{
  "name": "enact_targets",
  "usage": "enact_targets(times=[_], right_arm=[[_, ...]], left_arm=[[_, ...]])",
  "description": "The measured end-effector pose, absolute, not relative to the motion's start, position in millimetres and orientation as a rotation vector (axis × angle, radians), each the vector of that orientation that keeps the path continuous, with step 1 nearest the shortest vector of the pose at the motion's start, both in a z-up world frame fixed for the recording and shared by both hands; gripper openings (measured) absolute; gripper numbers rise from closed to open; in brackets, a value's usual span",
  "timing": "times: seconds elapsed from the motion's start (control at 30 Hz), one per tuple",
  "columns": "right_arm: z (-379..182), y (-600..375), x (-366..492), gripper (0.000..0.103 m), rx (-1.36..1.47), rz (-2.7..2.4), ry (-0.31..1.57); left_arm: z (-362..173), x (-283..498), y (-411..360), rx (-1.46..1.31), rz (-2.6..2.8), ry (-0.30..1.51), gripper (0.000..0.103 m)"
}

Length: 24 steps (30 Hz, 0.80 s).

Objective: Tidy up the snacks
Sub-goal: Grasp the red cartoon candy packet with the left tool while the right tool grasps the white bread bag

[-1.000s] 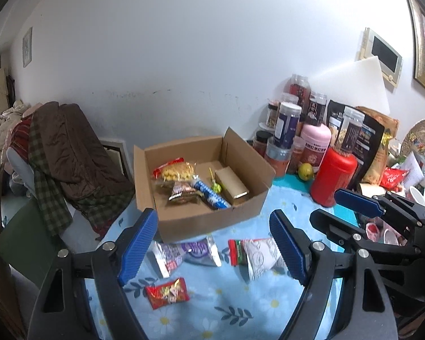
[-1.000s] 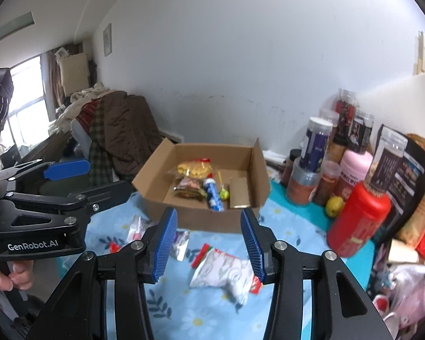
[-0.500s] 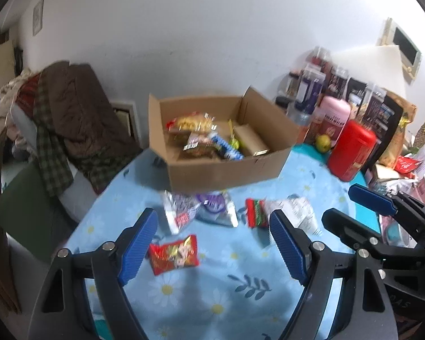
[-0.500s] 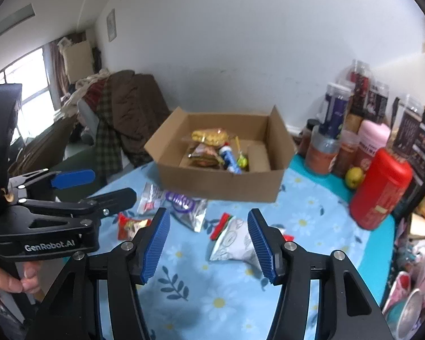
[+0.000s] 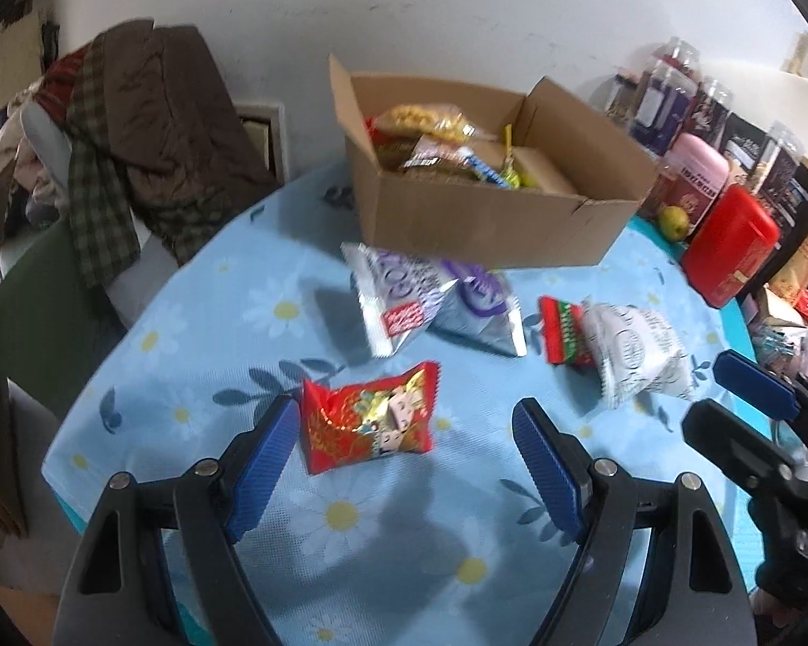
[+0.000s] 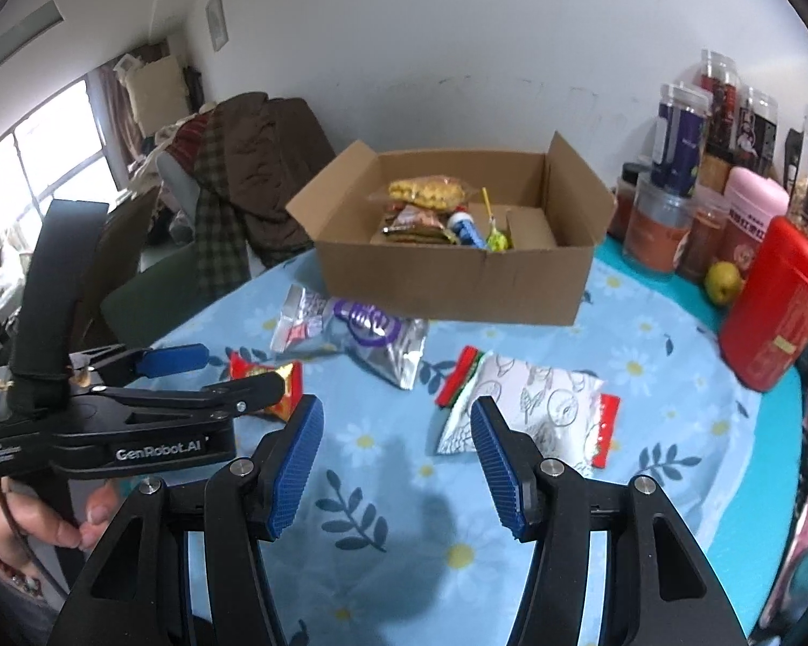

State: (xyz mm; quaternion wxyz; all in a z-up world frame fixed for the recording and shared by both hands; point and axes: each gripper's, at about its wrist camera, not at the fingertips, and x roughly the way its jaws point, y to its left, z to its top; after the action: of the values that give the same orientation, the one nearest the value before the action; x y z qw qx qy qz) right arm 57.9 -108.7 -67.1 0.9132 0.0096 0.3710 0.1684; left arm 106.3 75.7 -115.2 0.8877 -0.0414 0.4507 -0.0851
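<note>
Where ribbed pads (image 5: 264, 463) gape, crinkly red foil packet (image 5: 369, 417) lies.

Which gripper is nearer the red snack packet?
Left. The left gripper is open with the red snack packet lying between its fingertips, against one pad. The right gripper is open over bare cloth beside the white packet, off to the side.

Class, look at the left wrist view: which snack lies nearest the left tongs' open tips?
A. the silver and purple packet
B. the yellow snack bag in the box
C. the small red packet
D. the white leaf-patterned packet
C: the small red packet lies just ahead of the left tongs, between the open tips.
</note>
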Motion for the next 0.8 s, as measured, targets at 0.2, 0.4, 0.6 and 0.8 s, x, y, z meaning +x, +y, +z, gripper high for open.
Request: enact_targets(times=[0.2,0.4,0.6,0.8], right_arm=[[-79.6,-111.9,63.2,0.057,0.034,0.335,0.795],[-85.6,-119.2,68.5,0.060,0.047,0.303,0.812],[-90.0,-126.3,74.9,0.071,0.066,0.286,0.824],[-97.7,-143.1,81.8,0.081,0.126,0.231,0.846]], left_arm=[[-134.2,119.1,80.8,-0.096,-0.140,0.965,0.082],[-155.0,130.2,78.9,-0.052,-0.087,0.999,0.082],[-156.2,130.8,73.6,-0.011,-0.116,0.983,0.055],[-148.1,127.8,61.9,-0.021,-0.183,0.974,0.052]])
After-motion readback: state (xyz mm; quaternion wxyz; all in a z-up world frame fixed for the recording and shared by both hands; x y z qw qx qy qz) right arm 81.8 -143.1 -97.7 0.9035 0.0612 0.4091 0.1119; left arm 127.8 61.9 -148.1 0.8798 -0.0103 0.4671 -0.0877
